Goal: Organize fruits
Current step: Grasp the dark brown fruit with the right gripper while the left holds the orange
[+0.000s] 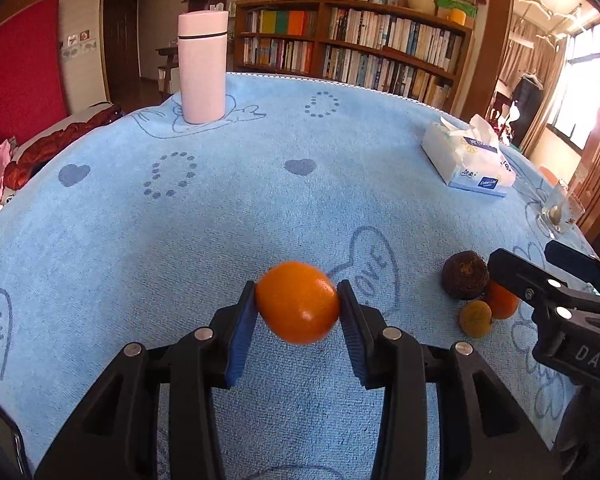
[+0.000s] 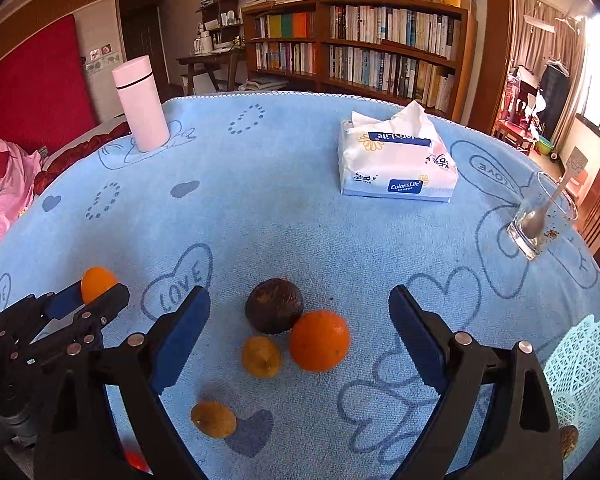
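Left tongs (image 1: 298,304) clamped on one orange (image 1: 298,303), blue pads (image 1: 242,332) pressing it from both sides; fruit held clear above the blue towel (image 1: 220,220) covering the desk. Right tongs (image 2: 300,320) spread wide, nothing between the pads, poised over a cluster of loose fruit. Count on the towel, right wrist view: one dark brown round fruit (image 2: 274,306), one second orange (image 2: 319,341) touching it, one small yellow-brown fruit (image 2: 261,357) just beside both, and one more small yellow-brown fruit (image 2: 213,420) apart, nearer the camera. That makes four loose pieces plus the one held, two oranges in all. A further brownish fruit (image 2: 569,440) shows at the lower right edge by a pale turquoise lattice basket (image 2: 584,364); whether it lies inside cannot be told. A red item at the bottom edge is too hidden to name. Elsewhere on the desk: one pink flask (image 1: 202,68) upright at the far left, one tissue pack (image 2: 396,164) far centre-right, one glass (image 2: 540,220) with one spoon (image 2: 538,220) in it at the right edge. Bookshelf (image 1: 352,44) behind the desk.
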`<state>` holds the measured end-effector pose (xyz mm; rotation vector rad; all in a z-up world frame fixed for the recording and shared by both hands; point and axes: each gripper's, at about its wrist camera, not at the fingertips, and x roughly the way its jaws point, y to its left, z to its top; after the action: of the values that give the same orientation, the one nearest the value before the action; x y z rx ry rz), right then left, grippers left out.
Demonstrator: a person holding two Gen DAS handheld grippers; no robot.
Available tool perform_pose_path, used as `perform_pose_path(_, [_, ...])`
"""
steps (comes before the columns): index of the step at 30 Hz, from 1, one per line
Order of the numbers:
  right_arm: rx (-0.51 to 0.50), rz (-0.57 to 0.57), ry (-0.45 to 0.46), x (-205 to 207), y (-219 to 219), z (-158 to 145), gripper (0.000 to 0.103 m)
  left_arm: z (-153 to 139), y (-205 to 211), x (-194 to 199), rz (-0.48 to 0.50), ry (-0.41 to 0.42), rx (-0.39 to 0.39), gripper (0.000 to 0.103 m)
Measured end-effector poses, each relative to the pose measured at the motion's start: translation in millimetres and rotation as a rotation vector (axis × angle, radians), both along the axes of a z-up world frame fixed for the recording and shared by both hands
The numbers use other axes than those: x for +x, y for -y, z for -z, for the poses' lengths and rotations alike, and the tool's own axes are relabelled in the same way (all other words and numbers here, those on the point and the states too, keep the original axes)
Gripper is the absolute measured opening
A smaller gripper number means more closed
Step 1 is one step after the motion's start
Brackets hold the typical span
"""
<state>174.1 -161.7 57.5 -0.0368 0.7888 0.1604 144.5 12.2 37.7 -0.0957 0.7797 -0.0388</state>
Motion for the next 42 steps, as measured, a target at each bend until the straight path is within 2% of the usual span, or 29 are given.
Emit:
perform_pose_path(5, [-0.049,-0.052,-0.069,25,-14,17,0.083,2,1,1,0.003,-0.008,-0.007,0.041])
perform_pose_path(12, [-0.109,-0.124,-0.137,38,-28,37,0.069,2,-2,1,-0.002,-0.014,-0.025,0.041])
perform_pose_path(16, [-0.137,-0.135,-0.132,39,-30,39,0.067,2,-3,2,-0.004,-0.017,-0.034,0.041])
perform_pose_path(22, [-0.120,-0.149,-0.154,43,-32,37,0.041,1,-2,1,-0.002,-0.015,-0.040,0.041])
perform_pose_path(32, [-0.062,-0.067,-0.116,35,-21,22,0.040,-3,-1,-3,0.015,0.013,-0.062,0.041])
perform_pose_path(35, [-0.034,-0.043,-0.091,28,-14,13,0.033,-5,1,-5,0.022,0.025,-0.067,0.041])
perform_pose_path(42, [-0.003,-0.024,-0.051,12,-3,-3,0.033,-9,4,-10,0.031,0.045,-0.079,0.041])
